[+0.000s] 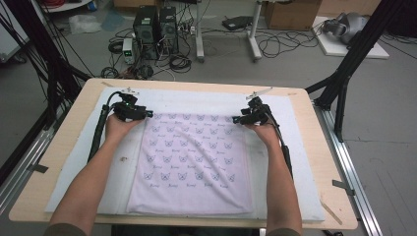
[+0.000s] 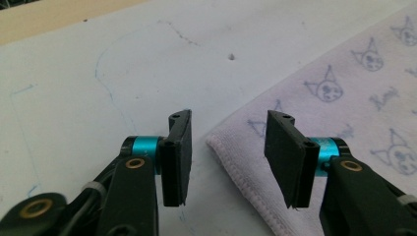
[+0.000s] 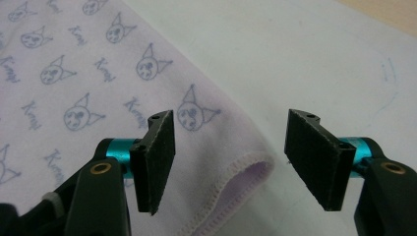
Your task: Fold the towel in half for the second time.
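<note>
So that each far corner of the pale lilac cat-print terry towel (image 1: 196, 162) can be pinched, we hold left gripper (image 2: 227, 157) and right gripper (image 3: 230, 162) open astride them, nothing gripped.

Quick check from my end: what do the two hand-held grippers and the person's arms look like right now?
Each hand-held gripper, left and right, is black with flat rectangular black pads, turquoise metal collars and brass-coloured pivot rivets. A grey three-cornered plate tops each one, and a thick black cable trails back along the forearm. The forearms are bare; olive short sleeves show at the picture's bottom edge.
</note>
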Motion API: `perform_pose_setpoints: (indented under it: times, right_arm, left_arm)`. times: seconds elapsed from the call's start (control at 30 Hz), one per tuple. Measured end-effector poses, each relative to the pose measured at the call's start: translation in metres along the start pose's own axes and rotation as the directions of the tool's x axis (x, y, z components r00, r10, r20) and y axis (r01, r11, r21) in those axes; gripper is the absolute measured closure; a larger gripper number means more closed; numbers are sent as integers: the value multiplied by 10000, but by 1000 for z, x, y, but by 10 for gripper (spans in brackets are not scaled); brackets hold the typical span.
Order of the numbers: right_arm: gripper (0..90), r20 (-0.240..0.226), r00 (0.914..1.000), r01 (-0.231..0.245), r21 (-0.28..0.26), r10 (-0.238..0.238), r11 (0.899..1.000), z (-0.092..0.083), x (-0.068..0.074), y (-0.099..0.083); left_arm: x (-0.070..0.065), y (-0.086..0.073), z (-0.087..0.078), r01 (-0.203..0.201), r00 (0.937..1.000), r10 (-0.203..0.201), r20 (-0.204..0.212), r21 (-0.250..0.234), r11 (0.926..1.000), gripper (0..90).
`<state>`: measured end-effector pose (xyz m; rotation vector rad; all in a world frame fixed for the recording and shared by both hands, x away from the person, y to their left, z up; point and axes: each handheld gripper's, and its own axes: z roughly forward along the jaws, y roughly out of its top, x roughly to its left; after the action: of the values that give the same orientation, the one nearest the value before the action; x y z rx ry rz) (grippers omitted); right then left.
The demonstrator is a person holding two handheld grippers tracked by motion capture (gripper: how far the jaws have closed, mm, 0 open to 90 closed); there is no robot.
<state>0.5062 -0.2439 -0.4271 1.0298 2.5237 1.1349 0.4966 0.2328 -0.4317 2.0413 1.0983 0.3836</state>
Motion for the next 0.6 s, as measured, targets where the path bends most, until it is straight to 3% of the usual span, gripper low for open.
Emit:
perform_pose_setpoints:
  times: [0.17,0.27,0.33,0.4,0.5,0.6]
  right_arm:
    - [355,34,9997,-239,139,239,9996,10,-4,-5]
    - [377,39,9990,-448,35,448,9990,12,-7,-10]
    - [450,131,9985,-525,-106,526,9986,11,-7,-13]
    - [594,-48,9986,-524,-233,523,9984,10,-7,-15]
    - [810,-693,9956,-653,-251,635,9975,10,-5,-17]
    - [829,-938,9936,-661,-239,636,9975,7,-2,-16]
  left_arm:
    - [-1,-3,11,-18,10000,22,-92,360,9994,473]
    - [-2,-1,13,-122,9998,127,-153,309,9994,540]
    - [-2,-1,13,-197,9997,192,159,331,9993,656]
    - [-5,0,14,-347,9990,336,308,339,9988,774]
    - [-7,1,12,-411,9988,402,268,362,9985,819]
    - [-6,3,5,-320,9988,313,370,165,9994,828]
